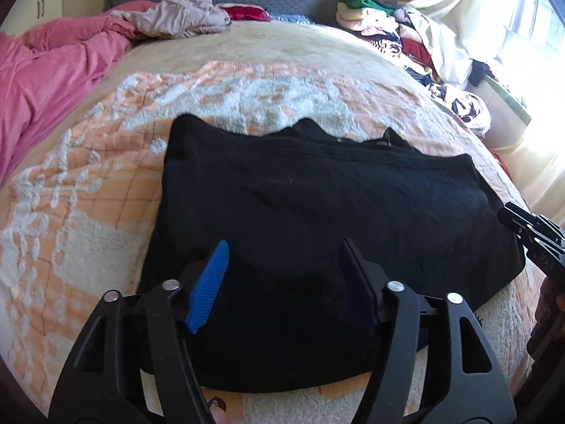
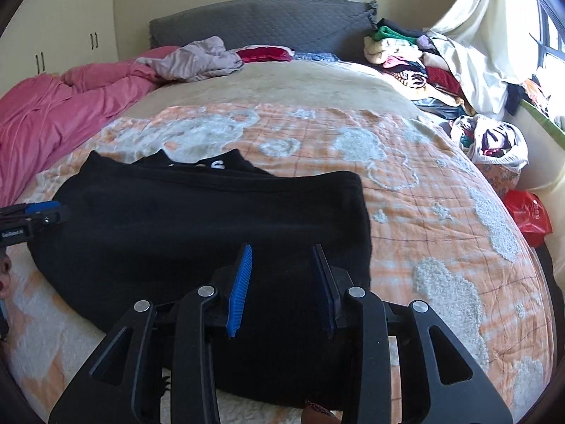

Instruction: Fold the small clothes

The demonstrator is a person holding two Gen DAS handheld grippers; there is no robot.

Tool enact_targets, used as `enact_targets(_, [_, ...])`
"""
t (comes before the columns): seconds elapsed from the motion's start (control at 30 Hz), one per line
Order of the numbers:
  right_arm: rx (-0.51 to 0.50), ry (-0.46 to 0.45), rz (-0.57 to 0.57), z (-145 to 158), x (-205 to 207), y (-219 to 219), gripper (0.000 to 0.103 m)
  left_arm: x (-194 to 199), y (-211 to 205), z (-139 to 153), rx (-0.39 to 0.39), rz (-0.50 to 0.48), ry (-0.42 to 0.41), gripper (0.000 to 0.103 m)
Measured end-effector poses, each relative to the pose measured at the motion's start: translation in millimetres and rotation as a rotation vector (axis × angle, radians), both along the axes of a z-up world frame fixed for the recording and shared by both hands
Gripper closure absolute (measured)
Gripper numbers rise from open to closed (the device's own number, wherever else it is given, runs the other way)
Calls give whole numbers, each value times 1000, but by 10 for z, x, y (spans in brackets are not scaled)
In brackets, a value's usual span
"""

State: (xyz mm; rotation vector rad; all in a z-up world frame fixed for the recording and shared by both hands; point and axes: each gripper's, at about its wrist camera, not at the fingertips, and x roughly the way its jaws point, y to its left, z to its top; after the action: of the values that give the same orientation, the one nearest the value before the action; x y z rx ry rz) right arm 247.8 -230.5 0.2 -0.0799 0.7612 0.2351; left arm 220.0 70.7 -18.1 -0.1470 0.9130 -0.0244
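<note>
Orange bedspread [image 1: 106, 162] under my black top [image 1: 317, 205], folded once. Both grippers, left [image 1: 286, 265] and right [image 2: 282, 272], hang open and empty above it; probably 1 more fold, gripping the near edge.

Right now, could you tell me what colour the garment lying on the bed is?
Black, plain across the folded body; clearest in the left wrist view.

one black garment [image 1: 317, 205], two grippers, one pink duvet [image 1: 53, 70], one clothes pile [image 2: 416, 60], perhaps one red bag [image 2: 528, 217].

Sunlit window [image 1: 543, 17], cream wardrobe [image 2: 63, 24], grey headboard [image 2: 261, 21]
</note>
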Motion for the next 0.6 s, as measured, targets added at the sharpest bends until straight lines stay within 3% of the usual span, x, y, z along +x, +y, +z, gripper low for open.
enact_targets(0.17, [-4,-6,52,24,-87,169,68,-144,-160,-113,96,-25,5,40])
enact_targets(0.27, [-24,45,25,-69,-47,151,66,-212,-152,-110,90,-37,4,40])
enact_targets(0.4, [-6,193,-59,-258,31,-35,66,-273,-126,-101,83,-50,5,40])
enact_targets(0.6, [39,251,-96,-330,-120,-158,66,-360,-126,-90,79,-68,4,40])
